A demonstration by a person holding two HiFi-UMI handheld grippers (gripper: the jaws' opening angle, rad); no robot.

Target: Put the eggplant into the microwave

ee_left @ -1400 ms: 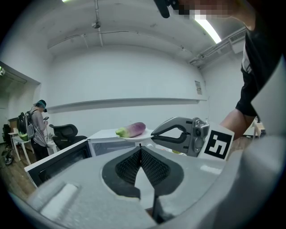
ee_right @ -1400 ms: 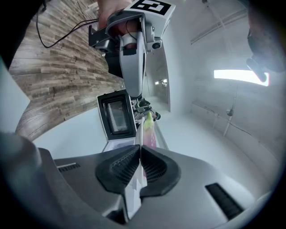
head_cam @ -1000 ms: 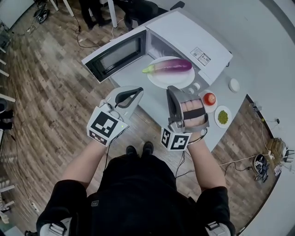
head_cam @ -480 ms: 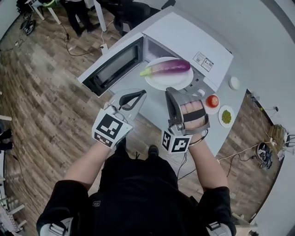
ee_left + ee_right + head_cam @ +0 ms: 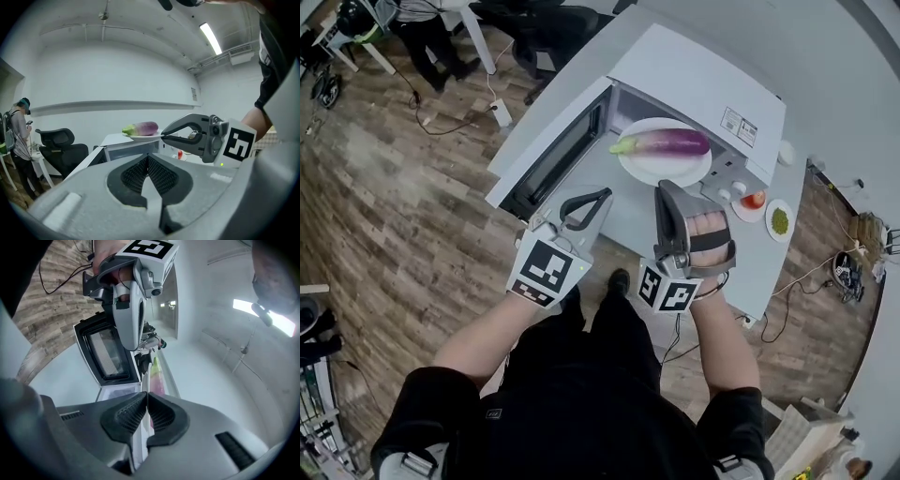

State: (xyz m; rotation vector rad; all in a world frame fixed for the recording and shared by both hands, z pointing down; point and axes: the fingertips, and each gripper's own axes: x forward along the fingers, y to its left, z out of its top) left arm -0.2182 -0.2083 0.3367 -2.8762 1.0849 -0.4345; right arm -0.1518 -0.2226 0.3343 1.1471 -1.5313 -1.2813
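We stand on a wooden plank floor (image 5: 412,187) at a white table (image 5: 623,211) placed against a pale wall. A white microwave (image 5: 703,80) sits on the table with its door (image 5: 553,150) swung fully open to our left.

1. Right gripper (image 5: 667,190): its jaws are closed almost together on the near rim of a white plate (image 5: 642,169). In the right gripper view, the thin white rim runs straight between the two ribbed pads.
2. The eggplant (image 5: 670,142) lies lengthwise across the plate. It is purple, and its green stem end points left, toward the door.
3. The eggplant sits just beyond the right gripper's tips, on the far half of the plate. The jaws touch only the plate, not the eggplant.
4. In the head view, the plate is at the mouth of the microwave. We cannot tell whether it has crossed the opening.
5. Left gripper (image 5: 598,197): its jaws are pressed together with nothing between them. It hangs just left of the right gripper, over the table's front edge, and is apart from the plate.

To the right of the microwave, a tomato (image 5: 755,199) rests on a small dish. A second dish (image 5: 780,221) beside it holds something green.

In the left gripper view, a person (image 5: 18,136) stands beside a black office chair (image 5: 61,140) at the far left.
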